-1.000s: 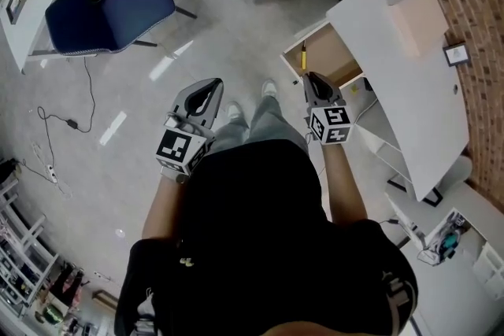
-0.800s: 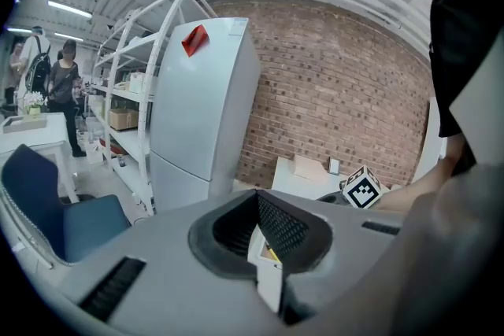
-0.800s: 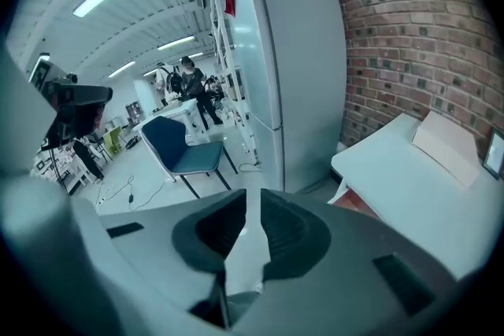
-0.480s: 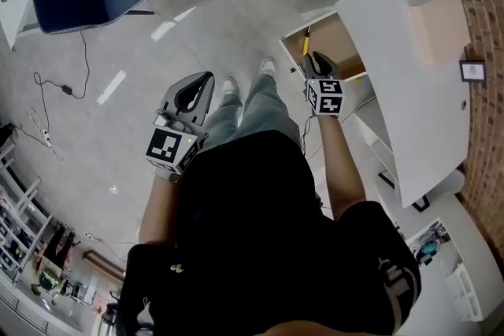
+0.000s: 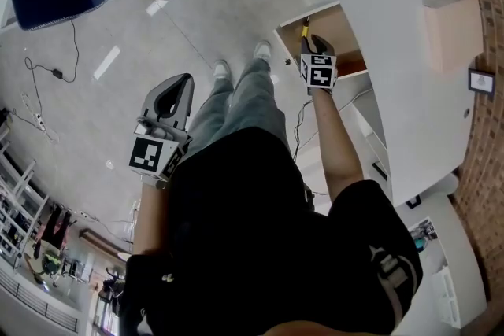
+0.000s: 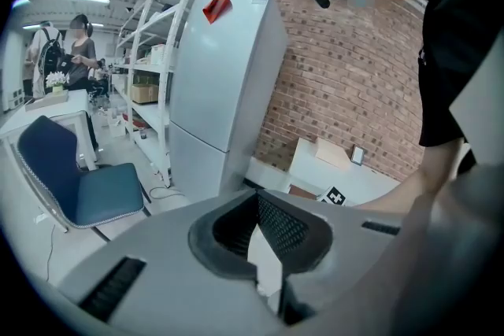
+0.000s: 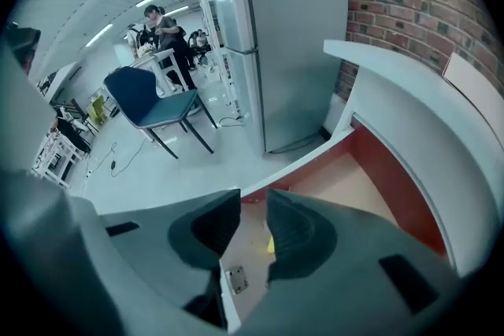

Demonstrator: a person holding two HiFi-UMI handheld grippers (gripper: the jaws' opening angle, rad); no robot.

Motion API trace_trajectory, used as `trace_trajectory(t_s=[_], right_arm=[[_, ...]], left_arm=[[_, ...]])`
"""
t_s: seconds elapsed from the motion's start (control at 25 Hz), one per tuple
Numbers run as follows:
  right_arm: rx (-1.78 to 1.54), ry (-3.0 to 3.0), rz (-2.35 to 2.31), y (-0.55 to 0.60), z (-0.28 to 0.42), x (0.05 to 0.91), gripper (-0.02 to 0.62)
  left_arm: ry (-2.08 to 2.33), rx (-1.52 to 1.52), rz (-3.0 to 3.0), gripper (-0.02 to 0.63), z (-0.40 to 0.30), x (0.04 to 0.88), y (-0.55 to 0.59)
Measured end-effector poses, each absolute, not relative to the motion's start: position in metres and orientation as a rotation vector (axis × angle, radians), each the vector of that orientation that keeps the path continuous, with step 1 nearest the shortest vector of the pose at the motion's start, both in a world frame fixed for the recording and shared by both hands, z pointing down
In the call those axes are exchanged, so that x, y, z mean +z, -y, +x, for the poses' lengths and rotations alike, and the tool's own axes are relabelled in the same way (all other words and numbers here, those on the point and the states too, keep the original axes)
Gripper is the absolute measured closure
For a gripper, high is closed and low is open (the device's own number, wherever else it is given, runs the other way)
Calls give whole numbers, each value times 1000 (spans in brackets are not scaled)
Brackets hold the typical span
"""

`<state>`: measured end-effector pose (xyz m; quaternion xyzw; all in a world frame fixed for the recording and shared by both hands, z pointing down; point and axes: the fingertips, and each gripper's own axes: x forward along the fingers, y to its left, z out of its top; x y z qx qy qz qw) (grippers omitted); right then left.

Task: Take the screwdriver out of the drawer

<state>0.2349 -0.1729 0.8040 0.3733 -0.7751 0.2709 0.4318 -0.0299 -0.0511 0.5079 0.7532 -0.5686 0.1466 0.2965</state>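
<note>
The right tool (image 7: 253, 204) hung nose-down over the open drawer (image 5: 346, 31). Its jaws stood apart and were opening, with nothing pressed between the pads. A sliver of yellow showed through the gap, lying on the drawer floor below the tips. That item was the screwdriver (image 5: 304, 27), which lay inside the drawer near its outer corner, just beyond the tool's tips in the head view. Its long axis appeared to run roughly in line with the direction the tool pointed, away from the person. On that reading the parted jaws looked set to straddle it crosswise, though this is a judgement, since little of it was exposed. Only a slim yellow length was visible, and the blade and tip could not be made out. The left tool (image 6: 257, 201) was clenched on nothing, tips together. It was held low over the floor beside the person's left leg, well apart from the drawer. The right hand was plainly the nearer. The drawer stood pulled out from under a white worktop (image 5: 409, 67).
</note>
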Motion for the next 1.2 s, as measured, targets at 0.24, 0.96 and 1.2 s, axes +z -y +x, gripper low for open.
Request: trace_trajectory(t_s=[0.24, 0.96, 1.2], right_arm=[[689, 1839, 904, 182, 248, 862, 485], [715, 1654, 848, 196, 271, 984, 448], [651, 1599, 850, 195, 281, 1001, 439]], left_arm=[[1515, 416, 1942, 603, -29, 528, 51], [1485, 465, 1738, 603, -11, 592, 30], [1501, 460, 1672, 603, -10, 599, 17]])
